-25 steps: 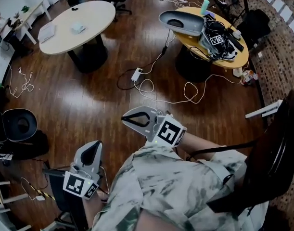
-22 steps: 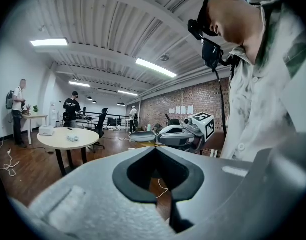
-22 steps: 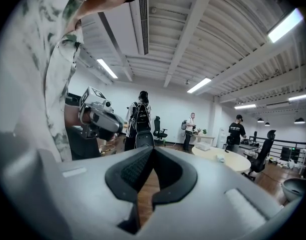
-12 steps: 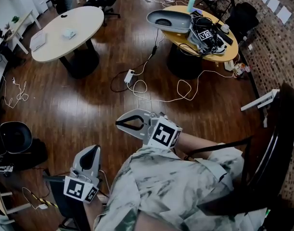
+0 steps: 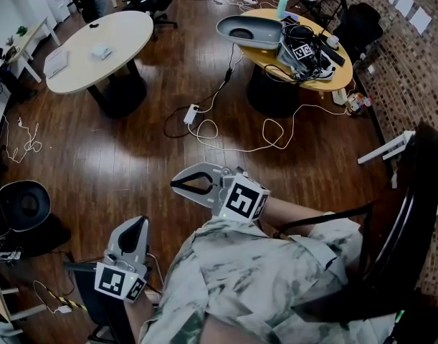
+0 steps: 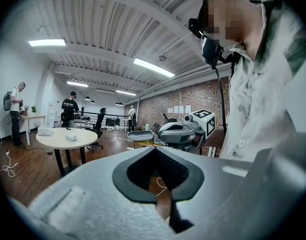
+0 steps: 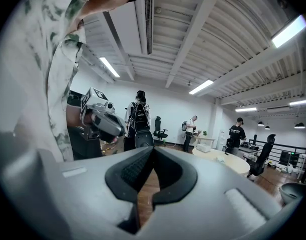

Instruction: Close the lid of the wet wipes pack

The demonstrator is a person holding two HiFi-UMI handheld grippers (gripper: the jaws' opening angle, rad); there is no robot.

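Observation:
A small pale pack point(image 5: 102, 50), possibly the wet wipes, lies on the beige oval table point(image 5: 132, 27) far across the room; its lid cannot be made out. It also shows as a small pack point(image 6: 71, 138) in the left gripper view. My left gripper point(image 5: 137, 226) is held low at my left side, shut, with nothing in it. My right gripper point(image 5: 177, 183) is held in front of my chest, pointing left, also shut on nothing. In their own views the left gripper point(image 6: 154, 150) and right gripper point(image 7: 153, 148) show closed jaws with only floor beyond.
A round yellow table point(image 5: 333, 77) at the back right holds a grey tub point(image 5: 249, 29), cables and a marker cube. Cables and a power strip point(image 5: 191, 112) lie on the wooden floor. A black chair point(image 5: 408, 213) stands at my right, a black stool point(image 5: 23, 205) at left.
The head view has shifted, so both tables sit higher and further left in the frame. Both grippers stay shut near my body, the right one slightly lower.

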